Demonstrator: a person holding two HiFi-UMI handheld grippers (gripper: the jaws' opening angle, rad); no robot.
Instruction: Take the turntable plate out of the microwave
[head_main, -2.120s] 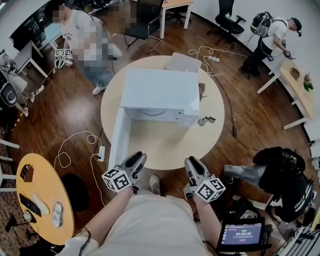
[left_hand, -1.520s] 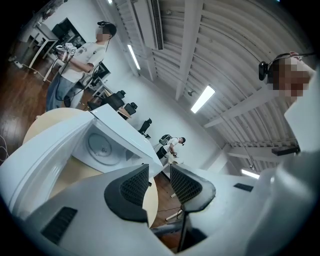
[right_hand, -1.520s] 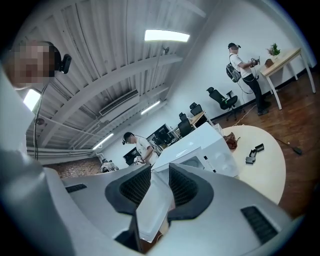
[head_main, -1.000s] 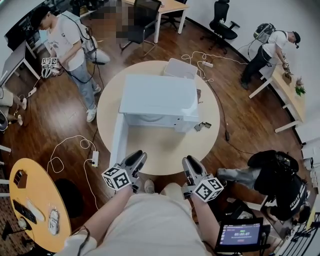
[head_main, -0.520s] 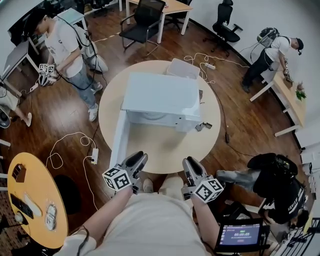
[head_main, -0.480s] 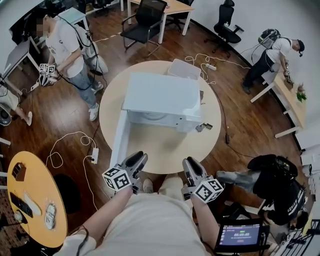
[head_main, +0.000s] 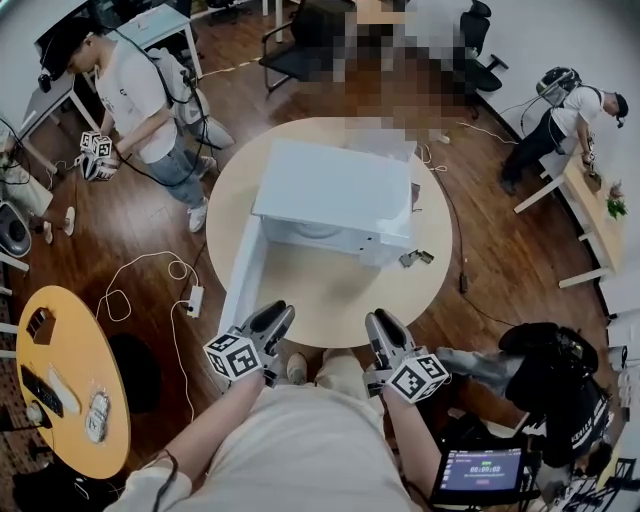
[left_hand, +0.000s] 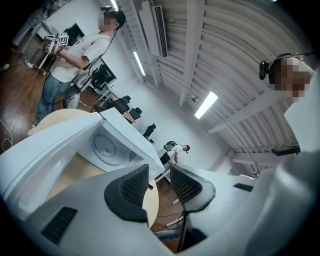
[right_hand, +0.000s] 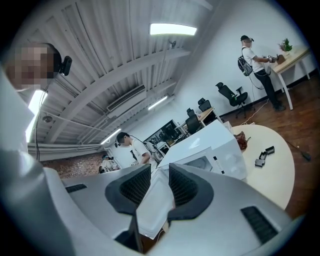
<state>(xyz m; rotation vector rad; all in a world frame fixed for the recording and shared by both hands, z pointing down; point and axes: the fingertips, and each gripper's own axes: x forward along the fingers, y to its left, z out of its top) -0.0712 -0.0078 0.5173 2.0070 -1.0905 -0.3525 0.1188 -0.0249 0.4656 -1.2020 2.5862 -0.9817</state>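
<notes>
- Two sets of fingers (left_hand: 135, 186) apart and empty: left gripper (head_main: 275, 316), right gripper (head_main: 381, 324), poised at counter (head_main: 330, 295) edge for reaching in.
- Microwave (head_main: 335, 185) door (head_main: 243, 270) swung open, leaving turntable plate (left_hand: 106, 146) exposed.

White timer digits on a tablet screen (head_main: 483, 470), too small to read, pale lettering on a black bag (head_main: 583, 432), illegible
</notes>
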